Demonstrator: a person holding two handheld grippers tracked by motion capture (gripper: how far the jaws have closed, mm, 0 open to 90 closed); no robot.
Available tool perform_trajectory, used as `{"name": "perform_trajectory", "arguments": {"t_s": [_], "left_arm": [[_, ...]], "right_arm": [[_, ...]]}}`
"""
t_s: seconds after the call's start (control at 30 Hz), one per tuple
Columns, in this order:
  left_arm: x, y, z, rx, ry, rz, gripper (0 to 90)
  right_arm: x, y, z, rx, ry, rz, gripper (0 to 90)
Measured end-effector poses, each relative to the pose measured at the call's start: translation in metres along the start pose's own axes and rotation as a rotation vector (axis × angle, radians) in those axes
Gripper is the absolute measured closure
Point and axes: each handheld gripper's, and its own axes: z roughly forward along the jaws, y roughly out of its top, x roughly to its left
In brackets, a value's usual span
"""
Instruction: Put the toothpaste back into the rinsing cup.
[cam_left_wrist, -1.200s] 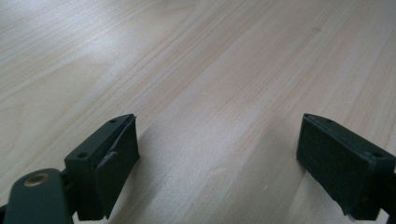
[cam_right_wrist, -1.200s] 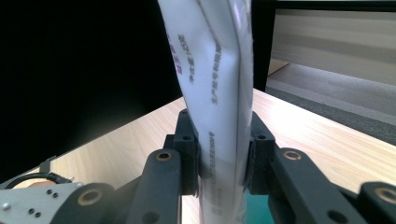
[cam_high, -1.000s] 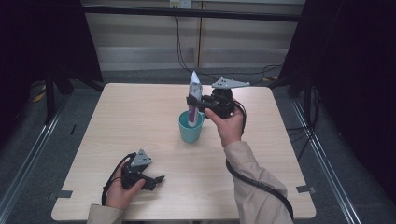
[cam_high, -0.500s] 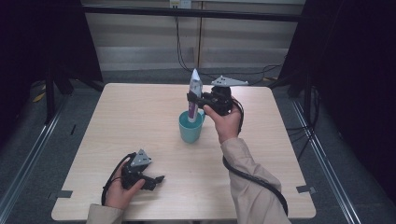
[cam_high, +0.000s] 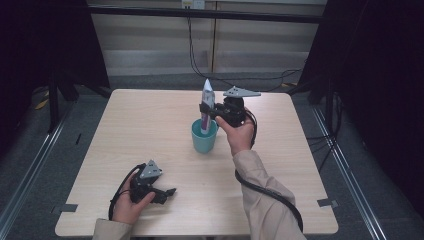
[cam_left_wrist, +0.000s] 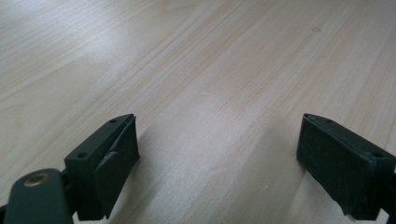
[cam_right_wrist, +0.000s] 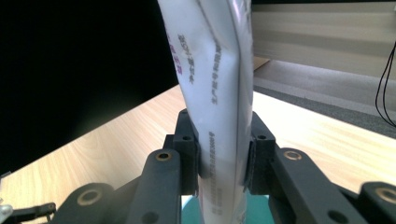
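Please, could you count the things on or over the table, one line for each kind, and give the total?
Cup: 1, teal
Tube: 1, white, held upright with its lower end in the cup
Grippers: 2, the left gripper and the right gripper
Total: 4

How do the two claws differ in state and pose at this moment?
The left claw stands open with nothing between its jaws, while the right claw is shut on a white tube. The left claw lies low on the wooden table near the person's edge; the right claw is held up above the teal cup, with the tube's lower end inside it. Both are black, hand-held, and carry a grey plate.
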Motion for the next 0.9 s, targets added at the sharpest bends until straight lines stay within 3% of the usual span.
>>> {"name": "perform_trajectory", "arguments": {"t_s": [0.33, 0.4, 0.9], "left_arm": [[-0.001, 0.0, 0.0, -0.002, -0.011, -0.011, 12.5], [0.0, 0.0, -0.001, 0.007, -0.013, 0.008, 12.4], [0.0, -0.001, -0.001, 0.006, -0.016, 0.006, 12.5]], "right_arm": [[-0.003, -0.026, 0.013, 0.036, 0.002, 0.008, 70.8], [-0.004, -0.03, 0.015, 0.038, 0.003, 0.012, 70.6], [-0.009, -0.048, 0.017, 0.069, -0.002, 0.025, 69.4]]}}
